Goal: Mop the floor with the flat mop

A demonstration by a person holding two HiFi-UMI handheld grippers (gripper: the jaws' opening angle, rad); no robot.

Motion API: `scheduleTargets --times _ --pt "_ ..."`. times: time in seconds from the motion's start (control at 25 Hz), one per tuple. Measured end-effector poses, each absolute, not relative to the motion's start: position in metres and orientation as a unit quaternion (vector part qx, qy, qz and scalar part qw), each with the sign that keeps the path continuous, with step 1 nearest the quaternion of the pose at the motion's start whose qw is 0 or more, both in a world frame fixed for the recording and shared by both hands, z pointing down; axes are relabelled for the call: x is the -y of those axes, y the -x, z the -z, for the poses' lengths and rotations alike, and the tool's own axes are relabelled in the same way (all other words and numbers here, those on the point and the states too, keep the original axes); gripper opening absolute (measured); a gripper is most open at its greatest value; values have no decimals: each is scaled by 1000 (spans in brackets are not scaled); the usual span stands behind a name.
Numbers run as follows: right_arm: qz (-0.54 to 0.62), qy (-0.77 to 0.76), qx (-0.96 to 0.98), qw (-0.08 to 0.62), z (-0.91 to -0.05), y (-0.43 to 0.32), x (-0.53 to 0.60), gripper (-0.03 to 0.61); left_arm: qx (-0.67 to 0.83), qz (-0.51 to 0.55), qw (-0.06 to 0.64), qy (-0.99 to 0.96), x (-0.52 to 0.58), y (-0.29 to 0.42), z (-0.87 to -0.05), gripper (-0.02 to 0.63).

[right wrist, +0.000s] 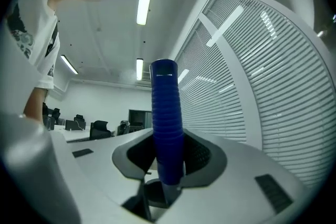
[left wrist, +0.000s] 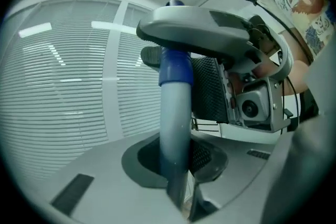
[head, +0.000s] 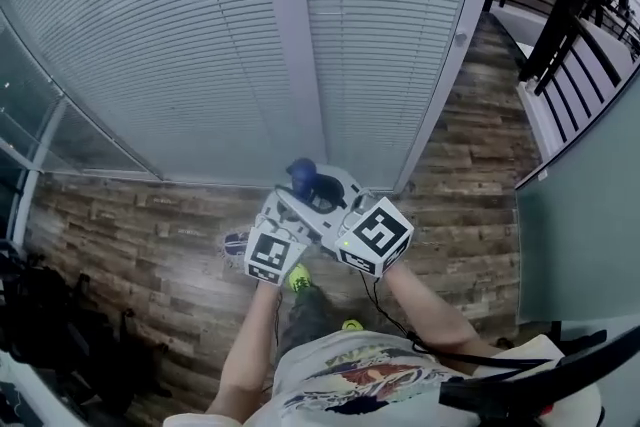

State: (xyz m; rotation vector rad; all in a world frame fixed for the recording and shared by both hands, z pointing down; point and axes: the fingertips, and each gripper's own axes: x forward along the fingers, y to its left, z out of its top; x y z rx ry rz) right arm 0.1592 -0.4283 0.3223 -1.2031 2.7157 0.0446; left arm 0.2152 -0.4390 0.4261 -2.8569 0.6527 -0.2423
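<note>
Both grippers hold the flat mop's handle, close together in front of the person. In the head view only the handle's blue top [head: 302, 173] shows above them; the mop head is hidden. My left gripper [head: 290, 207] [left wrist: 176, 165] is shut on the grey pole [left wrist: 173, 128], just below a blue collar [left wrist: 176, 68]. My right gripper [head: 325, 190] [right wrist: 167, 165] is shut on the ribbed blue grip [right wrist: 167, 123], higher up the handle. In the left gripper view, the right gripper's body [left wrist: 210, 34] sits directly above.
A glass wall with closed white blinds [head: 200, 45] stands straight ahead, with the wood-plank floor [head: 150, 245] beneath it. A black railing [head: 575, 45] and a teal partition [head: 580, 235] are on the right. Dark bags or chairs [head: 50, 335] crowd the lower left.
</note>
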Motion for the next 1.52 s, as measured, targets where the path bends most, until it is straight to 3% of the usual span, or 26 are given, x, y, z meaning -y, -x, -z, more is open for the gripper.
scheduleTargets --times 0.68,1.52 --pt "18 339 -937 82 -354 -134 295 143 -168 146 33 974 316 -202 -461 95" --pt "-17 265 -964 -15 -425 51 -71 173 -186 143 -2 972 -30 -40 -520 127"
